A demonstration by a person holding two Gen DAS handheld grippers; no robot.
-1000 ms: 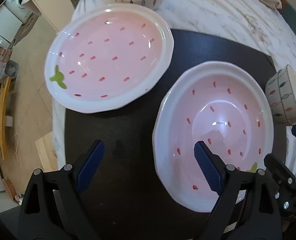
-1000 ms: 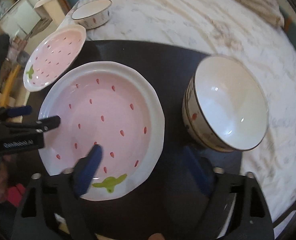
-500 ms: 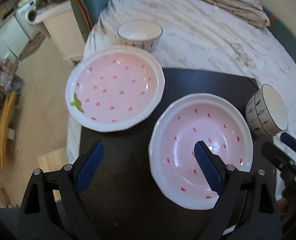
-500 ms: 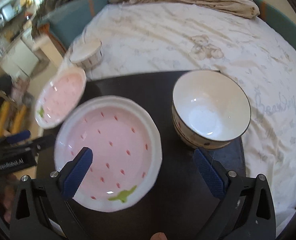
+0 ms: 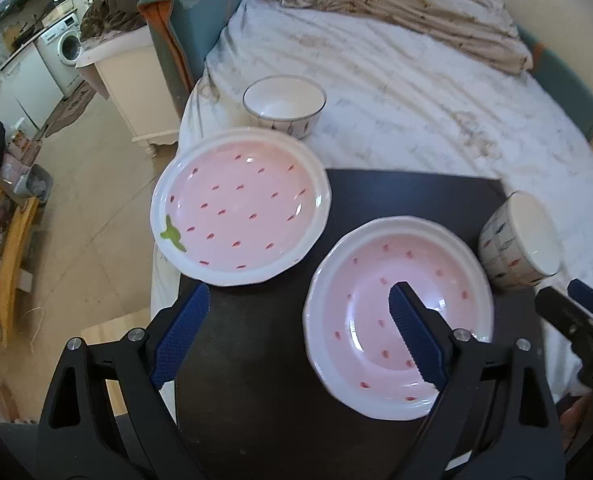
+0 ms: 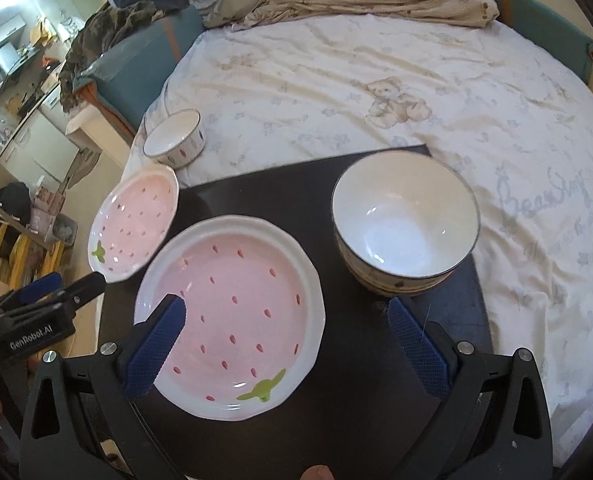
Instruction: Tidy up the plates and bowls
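Both my grippers hang above the black board (image 6: 280,184) with nothing in them: my left gripper (image 5: 296,340) has its blue pads spread wide over bare board and the near plate's rim, and my right gripper (image 6: 284,344) is just as wide, one pad over that plate, the other just short of the near bowl (image 6: 406,224). The worry is the far plate (image 5: 240,208). It sits half off the board's corner onto the soft bedsheet (image 6: 376,80), close to the mattress edge, so I judge that a clumsy nudge or a one-sided pinch on its rim could tip it toward the floor. The near plate (image 6: 228,308) lies flat on the board, and sliding it carelessly could knock the near bowl, which stands just beside it. The far bowl (image 5: 284,106) rests upright on bedding alone, where it may rock. The plates are round, so no long axis; only the green strawberry stems mark heading, the near one toward me, the far one toward the floor side. Both bowls open upward.
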